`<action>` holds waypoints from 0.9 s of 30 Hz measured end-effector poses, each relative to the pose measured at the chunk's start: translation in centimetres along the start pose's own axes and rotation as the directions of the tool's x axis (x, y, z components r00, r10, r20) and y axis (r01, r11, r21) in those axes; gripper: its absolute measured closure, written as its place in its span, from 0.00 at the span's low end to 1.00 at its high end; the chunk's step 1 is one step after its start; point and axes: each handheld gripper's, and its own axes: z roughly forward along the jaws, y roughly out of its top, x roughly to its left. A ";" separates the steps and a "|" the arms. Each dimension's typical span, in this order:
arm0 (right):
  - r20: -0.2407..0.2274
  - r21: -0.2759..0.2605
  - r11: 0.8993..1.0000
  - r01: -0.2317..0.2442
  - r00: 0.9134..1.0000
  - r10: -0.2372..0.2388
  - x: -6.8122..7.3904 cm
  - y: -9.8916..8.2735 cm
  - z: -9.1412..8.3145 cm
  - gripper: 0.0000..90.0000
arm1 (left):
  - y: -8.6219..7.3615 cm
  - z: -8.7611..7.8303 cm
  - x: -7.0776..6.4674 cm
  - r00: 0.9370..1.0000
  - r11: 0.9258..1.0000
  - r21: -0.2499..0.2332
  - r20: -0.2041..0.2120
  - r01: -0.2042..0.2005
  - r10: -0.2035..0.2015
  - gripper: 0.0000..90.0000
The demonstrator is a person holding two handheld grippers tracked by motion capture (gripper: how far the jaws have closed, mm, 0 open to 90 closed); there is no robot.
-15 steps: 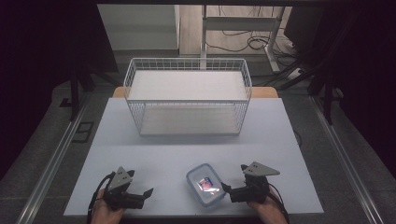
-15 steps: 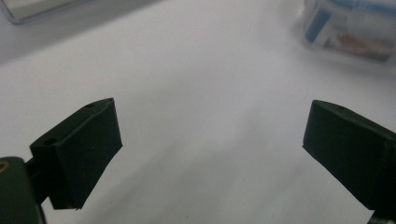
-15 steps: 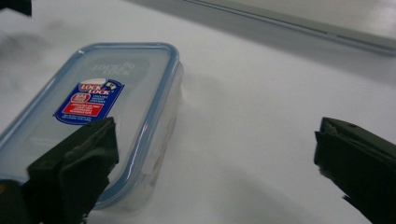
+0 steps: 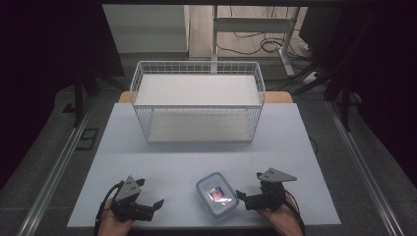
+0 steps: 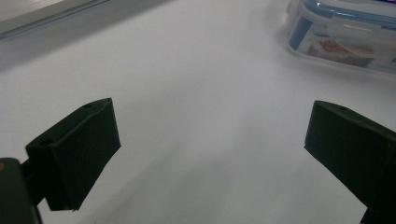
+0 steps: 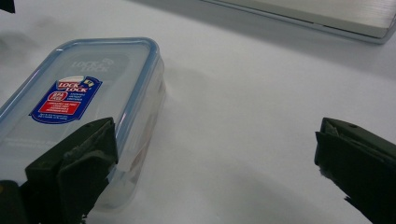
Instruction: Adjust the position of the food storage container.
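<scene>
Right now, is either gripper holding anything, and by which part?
Nothing is held. The left gripper and the right gripper both stand open over the table; the food box lies between them, ungripped.

A clear rectangular plastic food container point(image 4: 217, 195) with rounded corners, its blue-rimmed lid clipped shut and bearing a red-and-blue label, lies flat and slightly skewed on the white table at the lower centre of the high view.
</scene>
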 end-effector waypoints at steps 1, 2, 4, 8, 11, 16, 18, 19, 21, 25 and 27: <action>-0.002 0.004 1.000 -0.004 1.000 0.004 0.0 0.0 0.0 0.00 | 0.0 0.0 0.0 1.000 1.000 0.001 0.000 -0.001 0.001 0.03; -0.008 0.015 1.000 -0.011 1.000 0.012 -0.1 0.1 0.0 0.00 | 0.0 0.0 0.0 1.000 1.000 0.001 -0.001 -0.001 0.001 0.03; -0.006 0.020 1.000 -0.004 1.000 0.004 0.0 0.1 0.0 0.00 | 0.0 0.0 0.0 1.000 1.000 -0.002 0.001 0.004 -0.004 0.03; -0.013 0.027 0.999 0.026 1.000 -0.026 0.5 0.6 -0.2 0.04 | -0.1 -0.1 0.2 1.000 1.000 -0.002 0.000 0.013 -0.013 0.03; -0.019 0.033 0.998 0.057 0.998 -0.057 1.3 1.0 -0.5 0.15 | 0.0 -0.1 0.2 1.000 1.000 -0.006 0.001 0.012 -0.012 0.03; -0.050 0.021 0.995 0.097 0.994 -0.096 3.0 1.8 -1.0 0.41 | 0.0 -0.1 0.2 1.000 1.000 -0.010 -0.002 0.013 -0.013 0.03; -0.091 0.010 0.992 0.123 0.988 -0.122 4.0 2.2 -1.3 0.57 | 0.0 -0.1 0.2 1.000 1.000 -0.012 -0.004 0.014 -0.014 0.03; -0.105 0.002 0.991 0.132 0.986 -0.131 4.4 2.3 -1.3 0.62 | 0.0 -0.1 0.2 1.000 1.000 -0.014 -0.004 0.015 -0.015 0.03; -0.156 -0.007 0.988 0.156 0.975 -0.155 5.4 2.4 -1.3 0.75 | 0.0 -0.2 0.2 1.000 1.000 -0.019 -0.005 0.016 -0.016 0.04; -0.251 0.005 0.974 0.226 0.943 -0.218 8.3 2.6 -0.8 0.99 | 0.0 -0.2 0.2 1.000 1.000 -0.019 -0.007 0.019 -0.019 0.04; -0.280 0.021 0.969 0.247 0.932 -0.232 9.3 2.5 -0.4 0.99 | 0.0 -0.2 0.2 1.000 1.000 -0.020 -0.008 0.019 -0.019 0.04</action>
